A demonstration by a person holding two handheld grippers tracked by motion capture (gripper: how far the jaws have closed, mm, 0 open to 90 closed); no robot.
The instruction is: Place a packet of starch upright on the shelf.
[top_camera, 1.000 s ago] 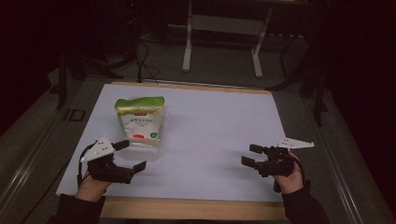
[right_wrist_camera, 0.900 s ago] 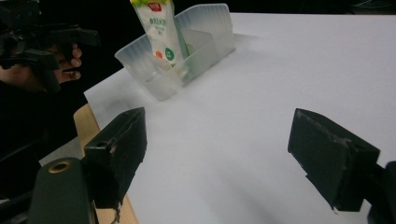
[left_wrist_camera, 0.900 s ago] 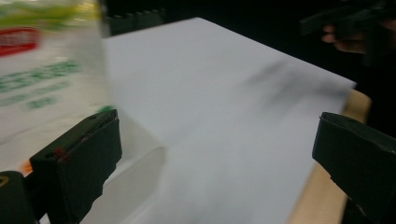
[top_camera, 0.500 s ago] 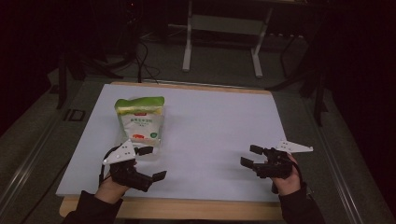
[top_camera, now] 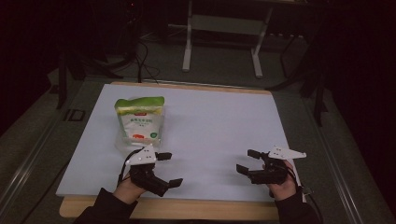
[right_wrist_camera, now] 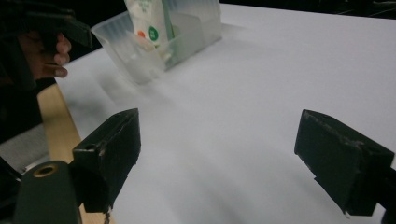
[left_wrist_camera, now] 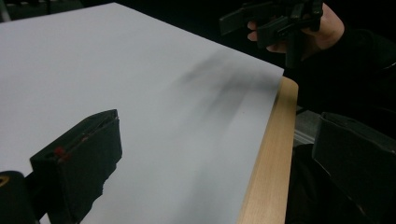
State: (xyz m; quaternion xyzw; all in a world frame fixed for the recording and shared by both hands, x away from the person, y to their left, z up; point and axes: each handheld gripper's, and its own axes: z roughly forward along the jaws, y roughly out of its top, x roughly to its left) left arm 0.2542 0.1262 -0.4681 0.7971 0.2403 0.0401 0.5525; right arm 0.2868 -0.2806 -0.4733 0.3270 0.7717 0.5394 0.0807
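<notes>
Both my claws, left claw (top_camera: 164,170) and right claw (top_camera: 247,161), are spread and empty. Risk: the left, near the pouch (top_camera: 139,122) in its clear tub (right_wrist_camera: 140,51), may topple it.

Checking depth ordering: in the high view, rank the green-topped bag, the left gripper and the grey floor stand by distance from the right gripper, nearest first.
1. left gripper, across the near edge of the white table top, to the person's left.
2. green-topped bag, far left, standing in a clear plastic container.
3. grey floor stand, beyond the table's far edge.
Measured from the right gripper.
</notes>
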